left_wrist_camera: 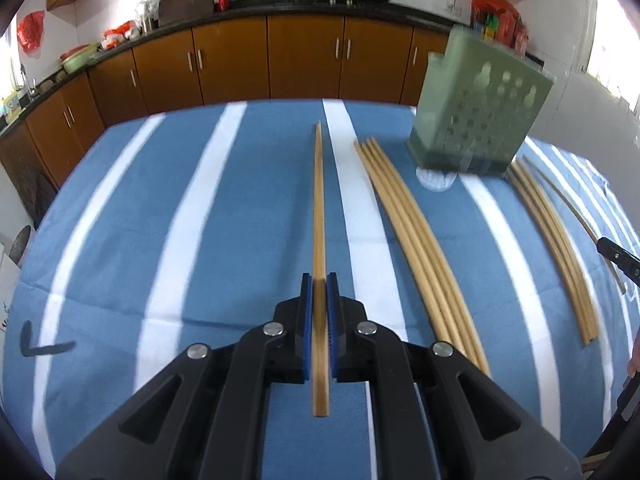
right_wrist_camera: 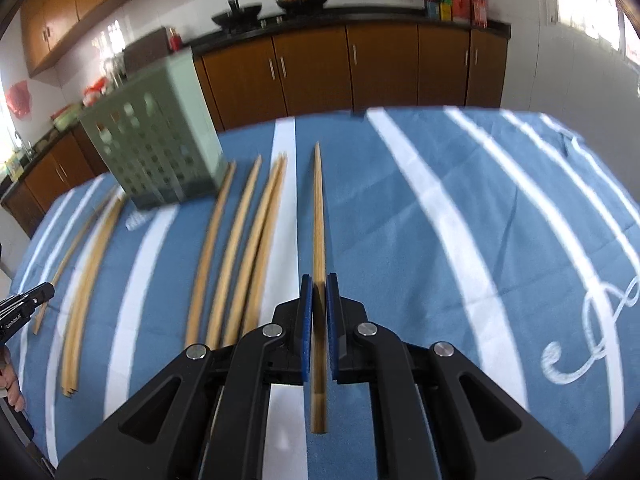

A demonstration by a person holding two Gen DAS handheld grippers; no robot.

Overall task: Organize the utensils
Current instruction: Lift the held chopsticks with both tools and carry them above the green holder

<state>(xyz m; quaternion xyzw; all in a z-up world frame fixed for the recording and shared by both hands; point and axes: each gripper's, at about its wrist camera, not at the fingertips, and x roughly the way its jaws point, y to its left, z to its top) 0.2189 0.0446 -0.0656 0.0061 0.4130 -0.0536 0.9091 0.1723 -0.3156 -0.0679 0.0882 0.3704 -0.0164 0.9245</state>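
My left gripper (left_wrist_camera: 319,280) is shut on a wooden chopstick (left_wrist_camera: 318,200) that points forward over the blue striped tablecloth. My right gripper (right_wrist_camera: 319,280) is shut on another wooden chopstick (right_wrist_camera: 319,208), also pointing forward. A green perforated utensil holder (left_wrist_camera: 480,104) stands at the far right in the left wrist view and at the far left in the right wrist view (right_wrist_camera: 156,140). Loose chopsticks lie in a bundle (left_wrist_camera: 416,240) and a second bundle (left_wrist_camera: 556,248) on the cloth. In the right wrist view several loose chopsticks (right_wrist_camera: 240,248) lie left of my gripper, and another bundle (right_wrist_camera: 88,288) lies further left.
The table with the blue and white striped cloth (left_wrist_camera: 180,220) fills both views. Brown kitchen cabinets (left_wrist_camera: 304,60) and a counter with woks stand behind it. The other gripper's tip shows at the right edge (left_wrist_camera: 620,258) and at the left edge (right_wrist_camera: 24,304).
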